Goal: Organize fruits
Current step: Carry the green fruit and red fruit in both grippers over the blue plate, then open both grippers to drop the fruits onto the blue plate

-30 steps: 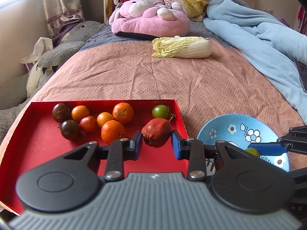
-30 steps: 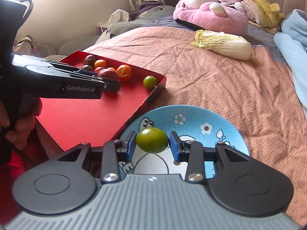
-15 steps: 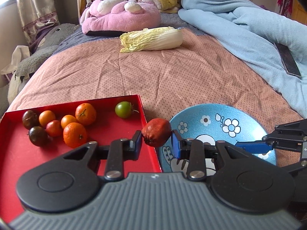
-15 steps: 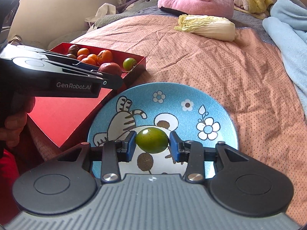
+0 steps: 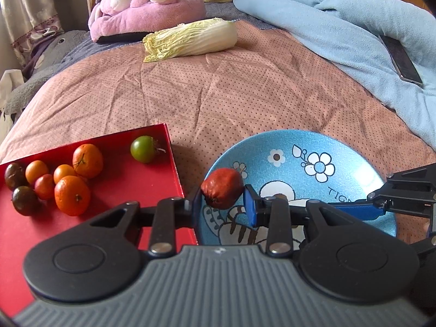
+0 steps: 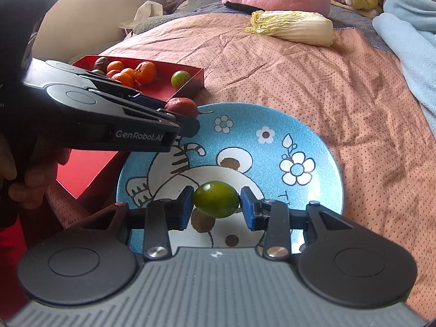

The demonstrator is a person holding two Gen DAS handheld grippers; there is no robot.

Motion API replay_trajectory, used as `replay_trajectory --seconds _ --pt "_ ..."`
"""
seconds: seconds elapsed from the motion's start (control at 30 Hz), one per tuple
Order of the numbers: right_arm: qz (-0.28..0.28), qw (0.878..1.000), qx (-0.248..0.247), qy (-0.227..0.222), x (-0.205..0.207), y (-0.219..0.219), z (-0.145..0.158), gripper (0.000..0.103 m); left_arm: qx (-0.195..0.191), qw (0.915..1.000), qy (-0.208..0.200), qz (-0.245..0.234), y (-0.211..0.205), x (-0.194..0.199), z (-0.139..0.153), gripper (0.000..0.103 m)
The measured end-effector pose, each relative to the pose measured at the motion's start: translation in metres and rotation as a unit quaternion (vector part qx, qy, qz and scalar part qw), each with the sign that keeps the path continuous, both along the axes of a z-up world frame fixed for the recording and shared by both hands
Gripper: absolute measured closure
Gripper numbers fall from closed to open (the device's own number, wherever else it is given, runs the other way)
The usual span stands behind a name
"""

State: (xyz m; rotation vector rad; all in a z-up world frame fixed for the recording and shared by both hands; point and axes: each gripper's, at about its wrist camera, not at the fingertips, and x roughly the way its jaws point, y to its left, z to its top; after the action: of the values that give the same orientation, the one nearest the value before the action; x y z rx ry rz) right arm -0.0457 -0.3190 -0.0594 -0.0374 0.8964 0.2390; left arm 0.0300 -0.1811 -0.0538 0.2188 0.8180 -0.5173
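My left gripper (image 5: 222, 203) is shut on a wrinkled dark red fruit (image 5: 222, 188) and holds it over the left rim of the blue cartoon plate (image 5: 348, 163). The same fruit (image 6: 181, 107) shows in the right wrist view. My right gripper (image 6: 216, 207) is shut on a green fruit (image 6: 216, 203) over the middle of the plate (image 6: 272, 125). The red tray (image 5: 136, 182) on the left holds oranges (image 5: 72, 194), dark tomatoes and a green tomato (image 5: 143, 148).
A napa cabbage (image 5: 190, 39) lies further back on the pink dotted bedspread (image 5: 245, 95). A pink plush (image 5: 147, 2) lies behind it. A blue blanket (image 5: 340, 13) with a phone (image 5: 400, 60) on it lies on the right.
My left gripper has carried the red fruit right, from over the tray to over the plate's left rim. My right gripper has moved further over the plate with the green fruit.
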Motion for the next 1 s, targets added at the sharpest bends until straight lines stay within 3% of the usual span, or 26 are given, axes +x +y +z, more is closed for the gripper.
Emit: replay_trajectory --seconds 0.27,0.43,0.6,0.7,0.83,1.0 --pt "-0.002 1.000 -0.008 0.002 0.000 -0.002 -0.001 0.060 -0.017 0.9986 0.005 -0.050 -0.012 -0.008 0.000 0.067" --pt "-0.006 1.000 -0.019 0.004 -0.001 -0.005 -0.004 0.059 0.013 0.9965 0.013 -0.082 -0.021 -0.017 -0.008 0.066" --pt "-0.013 0.999 -0.032 0.001 -0.001 -0.007 -0.004 0.059 0.017 0.9958 0.014 -0.089 -0.019 -0.022 -0.007 0.066" --pt "-0.016 0.999 -0.040 -0.002 -0.001 -0.009 -0.001 0.059 0.017 0.9958 0.006 -0.090 -0.018 -0.026 -0.005 0.058" --pt "-0.017 0.999 -0.042 -0.006 -0.004 -0.010 0.003 0.058 0.013 0.9959 -0.003 -0.089 -0.017 -0.029 -0.001 0.055" --pt "-0.029 0.998 -0.048 -0.018 -0.008 -0.013 0.011 0.037 0.001 0.9965 -0.012 -0.083 -0.011 -0.032 0.007 0.051"
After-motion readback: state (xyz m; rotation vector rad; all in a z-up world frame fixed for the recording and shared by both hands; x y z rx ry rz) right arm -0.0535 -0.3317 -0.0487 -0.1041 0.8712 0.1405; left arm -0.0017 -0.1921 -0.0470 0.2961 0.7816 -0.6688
